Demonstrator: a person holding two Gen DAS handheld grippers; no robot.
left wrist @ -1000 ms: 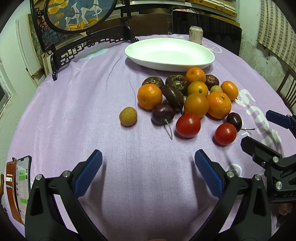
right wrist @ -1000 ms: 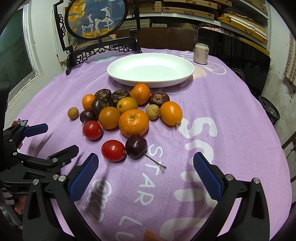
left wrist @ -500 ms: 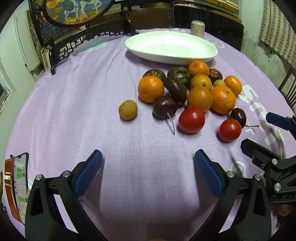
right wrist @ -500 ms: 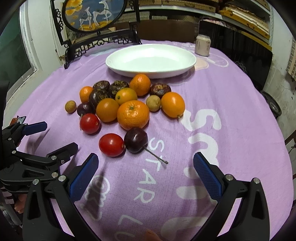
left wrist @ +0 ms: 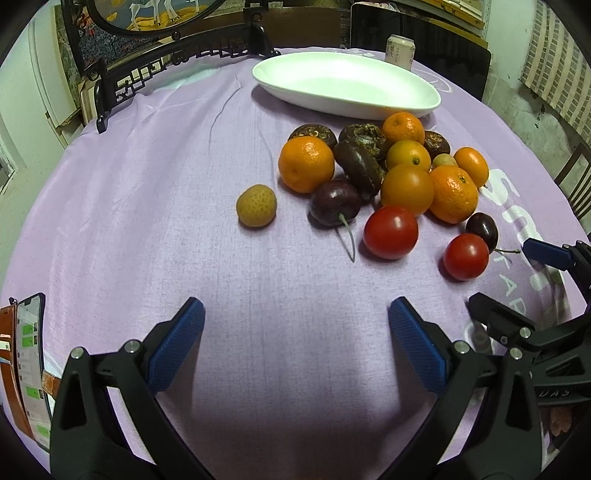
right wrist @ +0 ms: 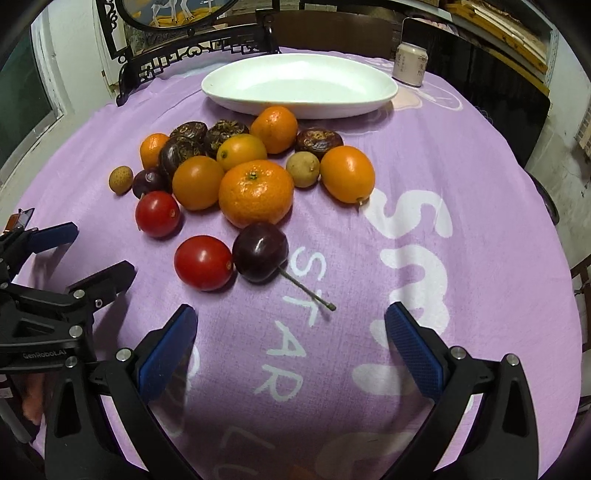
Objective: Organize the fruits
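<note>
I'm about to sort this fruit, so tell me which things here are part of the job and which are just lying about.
Part of the job:
tangerines
cherry tomatoes
cherries
passion fruits
longans
white plate
left gripper
right gripper

Just lying about:
drink can
framed deer picture
phone

- Left wrist view sits low over the tabletop, looking forward between its fingers at the fruit pile ahead-right.
- Right wrist view looks from the other side, pile ahead-left.
- Both share the white plate beyond.
</note>
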